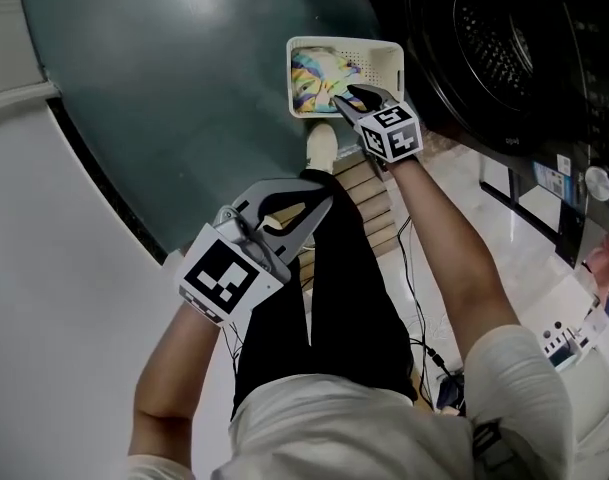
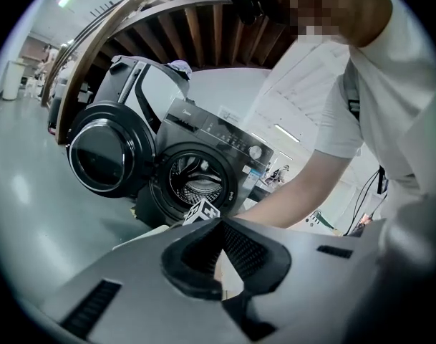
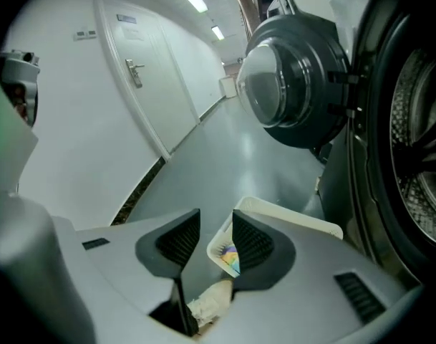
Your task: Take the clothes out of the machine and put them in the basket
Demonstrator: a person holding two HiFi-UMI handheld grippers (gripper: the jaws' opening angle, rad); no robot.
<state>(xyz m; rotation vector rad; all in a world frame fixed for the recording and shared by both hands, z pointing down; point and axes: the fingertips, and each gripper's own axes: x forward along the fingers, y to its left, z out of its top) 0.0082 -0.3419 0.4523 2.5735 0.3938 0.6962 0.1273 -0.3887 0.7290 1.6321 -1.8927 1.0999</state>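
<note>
- the basket is white and perforated; it stands on the grey-green floor, just beside the washing machine.
- the clothes, a bundle with multicoloured stripes, lie inside the basket.
- the right gripper hangs over the basket corner nearest the person, pointing down at it. its jaws stand apart with nothing between them; the right gripper view shows the basket rim and a strip of the clothes through the gap.
- the left gripper is held in front of the person's black trousers, well apart from the basket. its pads meet at the tips and nothing is gripped.
- the machine's round door is swung fully open to one side, and the perforated metal drum is exposed.
- a light-coloured shoe rests on the floor just short of the basket, between the two grippers in the head view.
</note>
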